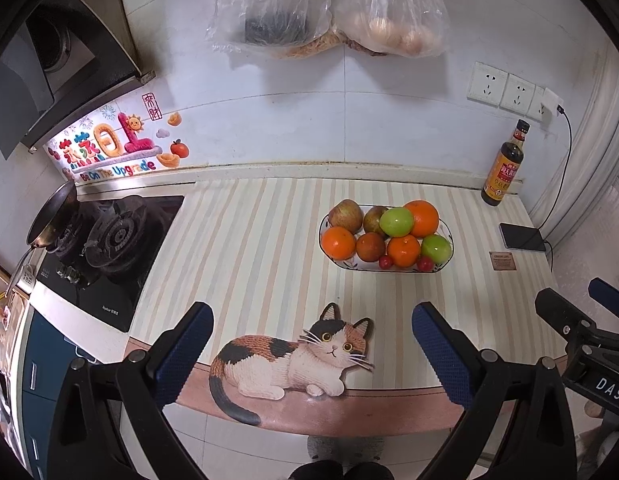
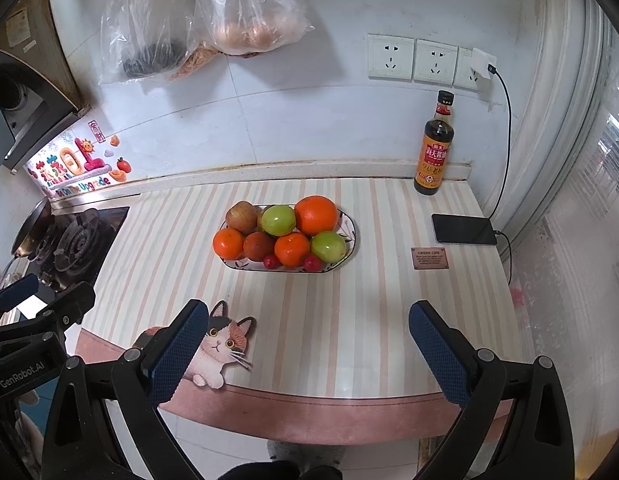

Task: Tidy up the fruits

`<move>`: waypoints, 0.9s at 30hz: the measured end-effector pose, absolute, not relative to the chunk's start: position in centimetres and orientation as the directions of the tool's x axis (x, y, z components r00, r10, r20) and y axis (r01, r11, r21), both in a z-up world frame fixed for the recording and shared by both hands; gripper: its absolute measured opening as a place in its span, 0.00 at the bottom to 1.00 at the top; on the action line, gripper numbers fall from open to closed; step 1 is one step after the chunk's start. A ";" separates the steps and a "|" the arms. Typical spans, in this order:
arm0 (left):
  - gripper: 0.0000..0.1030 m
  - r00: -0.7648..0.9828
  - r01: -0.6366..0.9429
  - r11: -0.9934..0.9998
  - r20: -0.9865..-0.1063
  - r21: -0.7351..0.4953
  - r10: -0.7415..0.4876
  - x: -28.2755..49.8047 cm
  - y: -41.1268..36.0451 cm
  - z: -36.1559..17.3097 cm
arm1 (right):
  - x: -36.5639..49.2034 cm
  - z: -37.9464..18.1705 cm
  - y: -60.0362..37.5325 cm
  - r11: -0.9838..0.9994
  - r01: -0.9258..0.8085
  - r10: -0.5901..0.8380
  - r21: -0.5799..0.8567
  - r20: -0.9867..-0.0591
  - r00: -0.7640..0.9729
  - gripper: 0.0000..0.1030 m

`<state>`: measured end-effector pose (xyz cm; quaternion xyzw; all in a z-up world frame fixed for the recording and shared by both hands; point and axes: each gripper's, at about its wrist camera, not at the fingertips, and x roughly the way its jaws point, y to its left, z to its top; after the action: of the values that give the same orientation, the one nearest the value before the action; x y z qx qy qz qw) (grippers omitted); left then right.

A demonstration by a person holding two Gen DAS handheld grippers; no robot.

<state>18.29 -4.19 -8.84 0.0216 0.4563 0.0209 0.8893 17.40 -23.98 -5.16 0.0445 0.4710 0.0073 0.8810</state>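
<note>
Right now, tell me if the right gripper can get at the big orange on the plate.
Probably yes. The right gripper is open and empty, and only bare striped mat lies between it and the plate. The big orange sits on top of the pile, uncovered.

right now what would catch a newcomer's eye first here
The oval dish piled with oranges, green and brownish fruit sits mid-counter on the striped mat. Near the front edge lies a printed calico cat. A dark sauce bottle stands at the back right by the wall, and both tools hang open, empty.
</note>
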 end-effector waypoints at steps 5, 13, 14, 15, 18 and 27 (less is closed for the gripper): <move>0.99 0.583 -0.015 0.998 -0.810 0.062 0.059 18.3 -4.2 -9.0 | 17.4 -5.1 -24.0 0.996 0.028 0.056 0.085 -0.829 0.556 0.99; 0.99 0.583 -0.014 0.998 -0.811 0.059 0.056 18.3 -4.2 -9.0 | 17.5 -5.1 -24.0 0.996 0.027 0.053 0.081 -0.830 0.556 0.99; 0.99 0.584 -0.012 0.998 -0.810 0.059 0.055 18.3 -4.1 -9.0 | 17.5 -5.1 -23.9 0.996 0.027 0.054 0.083 -0.829 0.556 0.99; 0.99 0.583 -0.011 0.998 -0.810 0.058 0.054 18.3 -4.1 -9.0 | 17.5 -5.1 -23.9 0.996 0.026 0.055 0.084 -0.829 0.556 0.99; 0.99 0.584 -0.012 0.998 -0.810 0.058 0.054 18.3 -4.1 -9.0 | 17.5 -5.1 -23.9 0.996 0.027 0.055 0.084 -0.829 0.556 0.99; 0.99 0.583 -0.008 0.998 -0.810 0.060 0.053 18.1 -3.9 -8.9 | 17.1 -5.2 -23.9 0.996 0.028 0.055 0.085 -0.829 0.556 0.99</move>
<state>18.05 -3.92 -8.93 0.0247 0.4560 0.0173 0.8894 17.07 -23.85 -5.21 0.0439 0.4709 0.0077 0.8811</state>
